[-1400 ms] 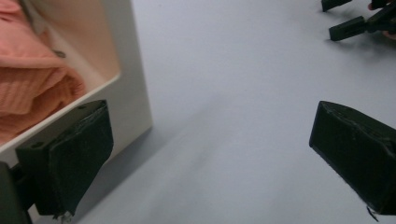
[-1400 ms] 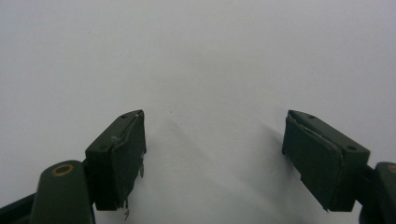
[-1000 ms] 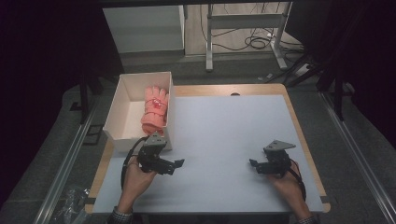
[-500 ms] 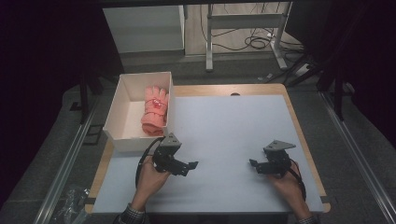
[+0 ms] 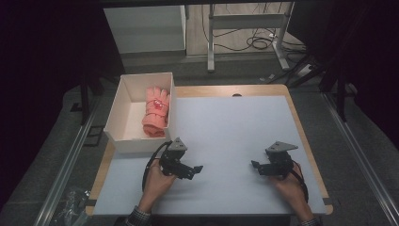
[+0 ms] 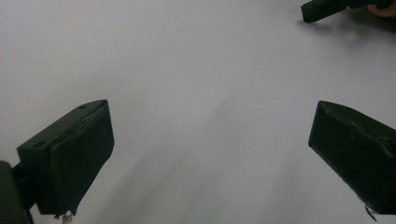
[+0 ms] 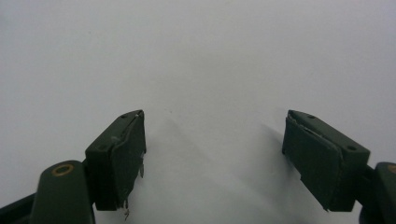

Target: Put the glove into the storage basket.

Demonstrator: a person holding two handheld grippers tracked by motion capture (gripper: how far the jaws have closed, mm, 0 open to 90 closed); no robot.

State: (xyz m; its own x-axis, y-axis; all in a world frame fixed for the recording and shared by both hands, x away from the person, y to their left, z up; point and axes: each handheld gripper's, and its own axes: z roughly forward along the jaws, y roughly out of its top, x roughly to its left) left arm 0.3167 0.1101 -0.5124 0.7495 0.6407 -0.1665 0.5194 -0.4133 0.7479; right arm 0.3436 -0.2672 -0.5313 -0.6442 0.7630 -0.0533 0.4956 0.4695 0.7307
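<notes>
A pink glove lies inside a white box at the far left of the surface, resting against the box's right wall, with a small red patch on its upper side. The box sits at the left edge of the pale blue surface, partly past its wooden border. Just in front of the box's near wall, the left hand-held gripper is held low over the surface, its jaws pointing right; in the left gripper view the jaws stand wide apart with nothing but bare surface between them. Well apart, near the right side, the right hand-held gripper points left toward the other one; its jaws are likewise spread open and hold nothing.
</notes>
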